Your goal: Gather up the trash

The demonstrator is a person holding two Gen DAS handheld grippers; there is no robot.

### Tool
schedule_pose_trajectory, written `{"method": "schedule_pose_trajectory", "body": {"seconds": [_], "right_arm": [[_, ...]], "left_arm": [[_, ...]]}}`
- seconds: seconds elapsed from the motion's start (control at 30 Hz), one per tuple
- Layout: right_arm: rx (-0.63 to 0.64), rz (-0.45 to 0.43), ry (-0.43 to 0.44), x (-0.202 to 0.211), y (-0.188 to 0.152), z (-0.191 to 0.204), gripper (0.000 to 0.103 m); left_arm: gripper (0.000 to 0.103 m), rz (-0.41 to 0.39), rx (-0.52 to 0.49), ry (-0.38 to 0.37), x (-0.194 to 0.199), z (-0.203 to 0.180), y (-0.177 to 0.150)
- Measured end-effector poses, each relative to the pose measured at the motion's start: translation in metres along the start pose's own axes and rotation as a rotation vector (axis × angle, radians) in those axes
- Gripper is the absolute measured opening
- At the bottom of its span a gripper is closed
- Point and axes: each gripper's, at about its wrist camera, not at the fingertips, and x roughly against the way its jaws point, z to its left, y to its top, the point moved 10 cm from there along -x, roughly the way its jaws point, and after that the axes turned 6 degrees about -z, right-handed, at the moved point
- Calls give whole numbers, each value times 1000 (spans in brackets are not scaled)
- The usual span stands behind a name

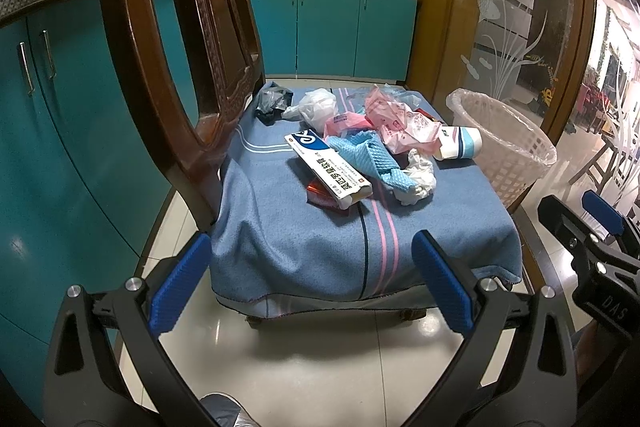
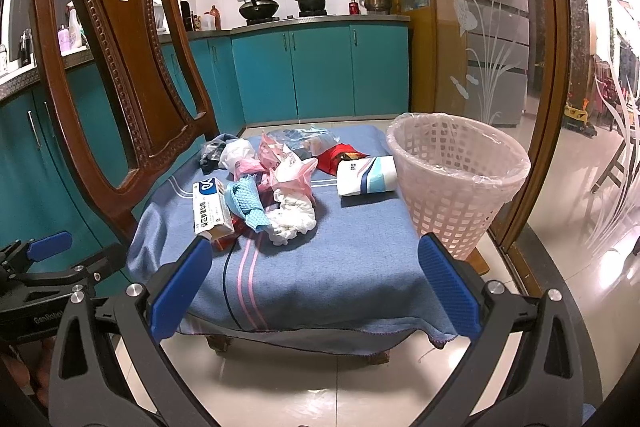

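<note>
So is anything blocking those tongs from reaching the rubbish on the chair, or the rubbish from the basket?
Nothing visible. Both tongs, left and right, hang open before the chair, with only bare blue cloth before the trash pile. The lined basket stands open-topped beside the chair.

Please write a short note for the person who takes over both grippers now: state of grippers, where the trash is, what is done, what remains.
Left gripper: open, holding nothing, short of the chair seat.
Right gripper: open, holding nothing, likewise short of it.
Trash lies on the blue cloth: medicine box, blue rag, white wad, pink bags, paper cup.
Basket stands right of the seat.
Done: no piece is gripped.
Left: all pieces into basket.
</note>
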Motion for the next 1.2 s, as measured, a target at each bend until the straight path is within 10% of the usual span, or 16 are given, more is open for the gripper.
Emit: {"method": "schedule_pose_trajectory", "body": {"seconds": [0.57,0.87,1.2], "right_arm": [[-1,-5,9,0,1,1,100],[-30,-38,5,3,5,-2,100],[-84,-93,58,-3,8,-8,100]], "left_arm": [[100,10,-9,-21,-1,-4,-3],[100,-130,67,-59,9,-2,6],[100,-21,-11,-40,-8,-10,-10]]}}
